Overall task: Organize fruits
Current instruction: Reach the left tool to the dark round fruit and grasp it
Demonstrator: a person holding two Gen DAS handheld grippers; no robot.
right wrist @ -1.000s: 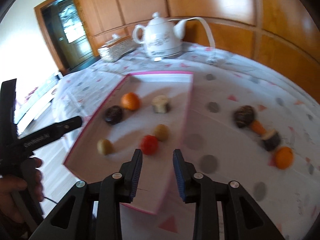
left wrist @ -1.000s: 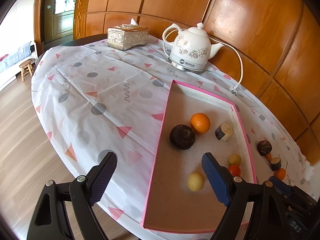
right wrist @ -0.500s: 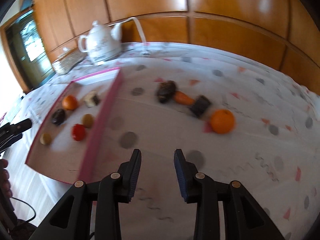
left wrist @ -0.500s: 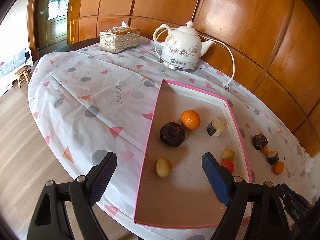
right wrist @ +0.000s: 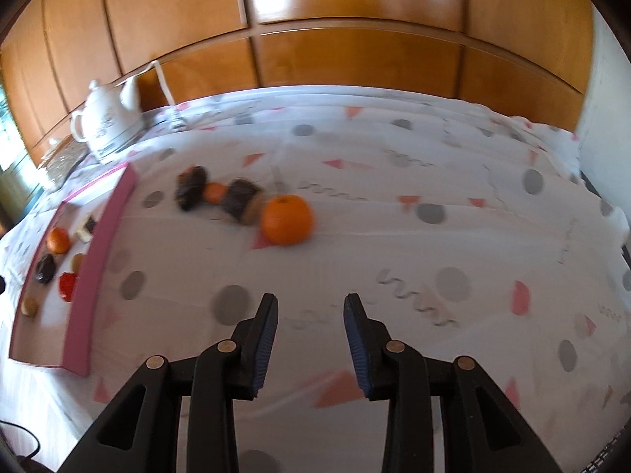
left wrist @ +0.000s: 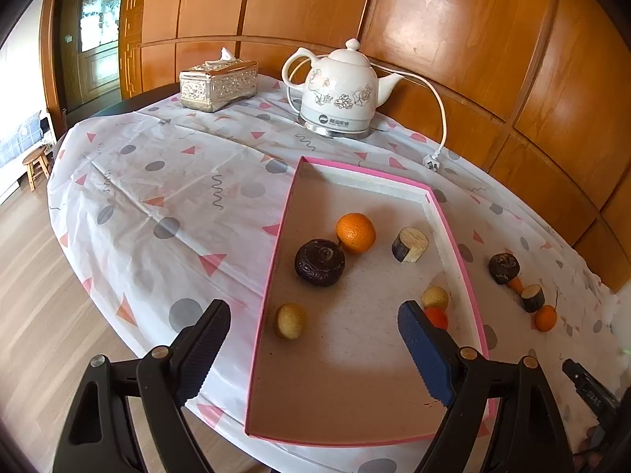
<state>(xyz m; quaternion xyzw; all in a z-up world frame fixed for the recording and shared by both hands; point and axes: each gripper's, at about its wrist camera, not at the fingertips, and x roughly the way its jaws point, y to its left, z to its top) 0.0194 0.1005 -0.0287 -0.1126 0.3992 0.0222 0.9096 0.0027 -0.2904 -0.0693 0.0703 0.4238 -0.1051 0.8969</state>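
A shallow pink-edged tray (left wrist: 276, 260) lay on the patterned tablecloth (left wrist: 177, 197), and it held six pieces. An orange (left wrist: 355, 232) sat toward the far end, touching a dark purple round fruit (left wrist: 319, 262) just in front of it. Off to their right lay a cut chunk with a dark skin and a pale face (left wrist: 410, 244). Nearer the front were a small yellowish fruit (left wrist: 290, 320) by the left wall, another yellowish one (left wrist: 435, 297) near the right wall, and a red-orange fruit (left wrist: 437, 318) partly hidden behind a finger of the left gripper (left wrist: 313, 341).

That left gripper hung over the tray's near end with its jaws spread wide and nothing between them.

Four more pieces remained outside the tray, in a close row on the cloth — a dark round fruit (right wrist: 191, 193), a small orange piece (right wrist: 215, 192), a dark cut chunk (right wrist: 241, 205) and a larger orange (right wrist: 287, 219) at the end of the row. The right gripper (right wrist: 309, 335) was above bare cloth, well short of that orange, jaws narrowly parted and empty; this view was blurred.

At the back of the table stood a white floral kettle (left wrist: 339, 92) on its base, its unplugged cord (left wrist: 441, 118) trailing on the cloth, and a silver tissue box (left wrist: 219, 84) with a tissue poking out — both well apart from the tray.
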